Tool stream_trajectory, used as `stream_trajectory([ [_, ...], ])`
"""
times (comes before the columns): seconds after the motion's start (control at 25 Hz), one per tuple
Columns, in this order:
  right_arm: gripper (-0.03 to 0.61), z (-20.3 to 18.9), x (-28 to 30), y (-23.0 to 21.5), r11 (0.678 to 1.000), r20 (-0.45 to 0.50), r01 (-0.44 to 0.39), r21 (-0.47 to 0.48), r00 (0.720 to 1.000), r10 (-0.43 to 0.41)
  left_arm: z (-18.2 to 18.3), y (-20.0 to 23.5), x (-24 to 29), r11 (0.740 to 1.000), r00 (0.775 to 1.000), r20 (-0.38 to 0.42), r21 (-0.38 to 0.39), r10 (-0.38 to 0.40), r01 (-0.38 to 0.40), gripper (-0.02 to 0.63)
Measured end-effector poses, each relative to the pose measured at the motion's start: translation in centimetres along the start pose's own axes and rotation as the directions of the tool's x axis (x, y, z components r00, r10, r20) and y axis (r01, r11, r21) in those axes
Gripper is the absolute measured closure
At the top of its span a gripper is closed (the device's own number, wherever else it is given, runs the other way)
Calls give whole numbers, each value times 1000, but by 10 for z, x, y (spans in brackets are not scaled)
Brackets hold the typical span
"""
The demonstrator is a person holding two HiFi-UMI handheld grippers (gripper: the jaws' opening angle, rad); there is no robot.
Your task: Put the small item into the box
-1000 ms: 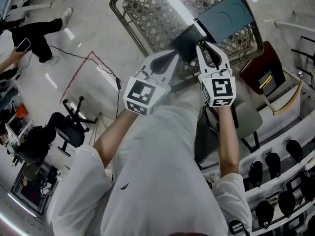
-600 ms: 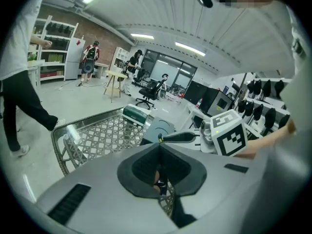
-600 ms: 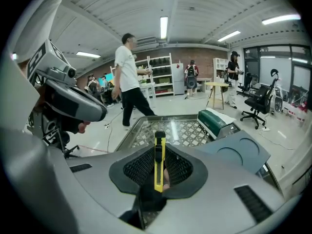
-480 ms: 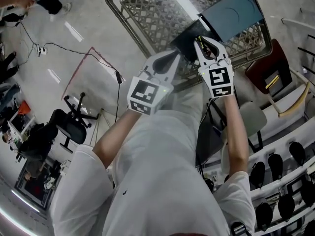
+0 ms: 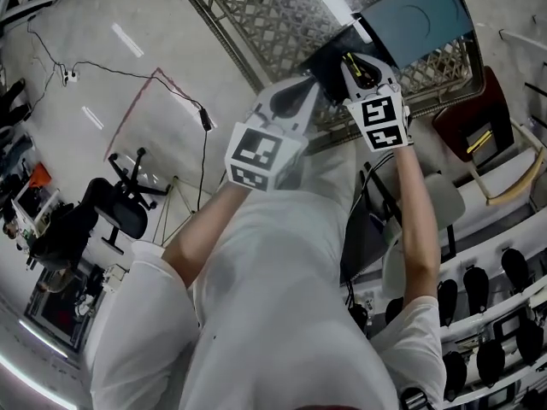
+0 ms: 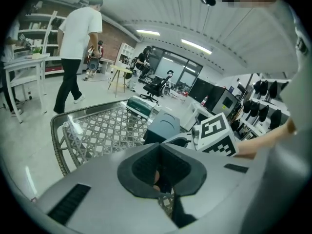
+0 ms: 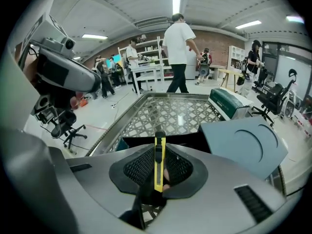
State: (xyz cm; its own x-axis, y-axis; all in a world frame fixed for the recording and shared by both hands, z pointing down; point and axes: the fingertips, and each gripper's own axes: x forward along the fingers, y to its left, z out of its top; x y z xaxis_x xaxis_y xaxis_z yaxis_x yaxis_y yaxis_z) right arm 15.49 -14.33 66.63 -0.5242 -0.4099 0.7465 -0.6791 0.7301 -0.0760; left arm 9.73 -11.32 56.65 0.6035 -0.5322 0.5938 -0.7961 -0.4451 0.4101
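A yellow utility knife (image 7: pixel 159 164) stands upright between the pads of my right gripper (image 7: pixel 160 172), which is shut on it. In the head view the knife (image 5: pixel 351 61) and right gripper (image 5: pixel 354 63) hang at the near edge of an open dark box (image 5: pixel 329 56), whose grey-blue lid (image 5: pixel 417 15) lies folded back to the right. From the right gripper view, the box's black inside (image 7: pixel 197 141) lies just beyond the jaws. Left of the box's near corner, my left gripper (image 5: pixel 306 85) has its pads (image 6: pixel 146 167) pressed together with nothing between them.
The box rests on a lattice-topped table with a metal rim (image 5: pixel 224 34). A green-and-white carton (image 7: pixel 233 103) lies further back on it. Several people stand beyond the table. An office chair (image 5: pixel 118 214) is at the left, a brown-seated chair (image 5: pixel 466 120) at the right.
Both grippers have moved forward toward the box. The right one, still holding the knife, has reached the box's near edge.
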Motion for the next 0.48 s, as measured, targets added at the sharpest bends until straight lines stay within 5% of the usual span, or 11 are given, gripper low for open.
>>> stream_trajectory([
  [0.48,523,-29,24,-6,1000,-195,-8,-28,981,3,-6,17,2,1000,1000,-4,-15,7,-7,612],
])
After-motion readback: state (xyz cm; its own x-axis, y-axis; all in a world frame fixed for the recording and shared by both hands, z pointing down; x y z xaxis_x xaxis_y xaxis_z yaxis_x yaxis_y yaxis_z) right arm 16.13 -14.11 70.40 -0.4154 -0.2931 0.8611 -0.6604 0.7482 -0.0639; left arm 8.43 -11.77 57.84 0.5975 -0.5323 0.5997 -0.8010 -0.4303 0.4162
